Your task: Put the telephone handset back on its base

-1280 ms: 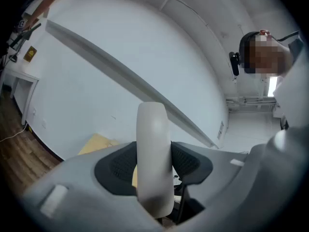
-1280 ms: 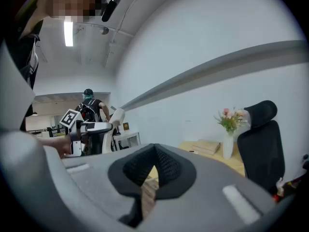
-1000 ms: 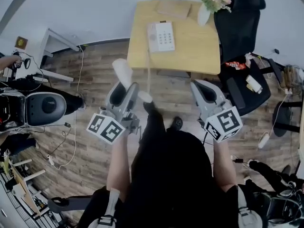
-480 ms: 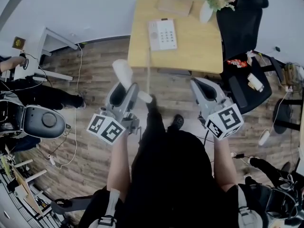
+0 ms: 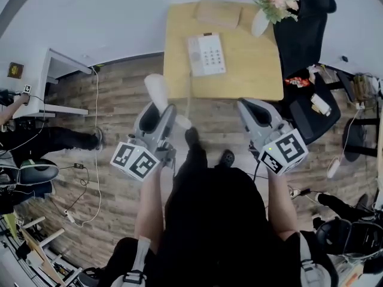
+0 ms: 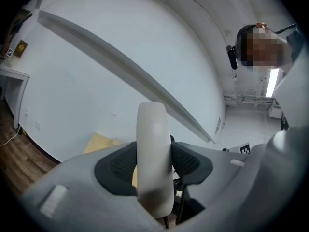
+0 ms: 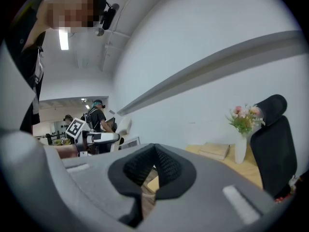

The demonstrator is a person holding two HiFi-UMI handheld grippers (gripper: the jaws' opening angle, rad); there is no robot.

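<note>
The white telephone base (image 5: 206,54) with its keypad lies on the wooden table (image 5: 263,70), at the middle of the tabletop. My left gripper (image 5: 160,113) is shut on the white handset (image 5: 160,97), held in the air short of the table's near edge; a cord (image 5: 188,97) runs from it up to the base. In the left gripper view the handset (image 6: 153,158) stands upright between the two dark pads. My right gripper (image 5: 250,111) is shut with nothing in it, also short of the table; its pads (image 7: 155,167) meet in the right gripper view.
A brown box (image 5: 217,13) and a white vase of flowers (image 5: 272,3) stand at the table's far side. A black office chair (image 5: 302,46) sits right of the table. Cables lie on the wood floor (image 5: 114,130) at left. Other people stand in the distance (image 7: 96,115).
The view has shifted a little; the table and phone base sit slightly lower and nearer in the head view. Both grippers keep their hold and pose.
</note>
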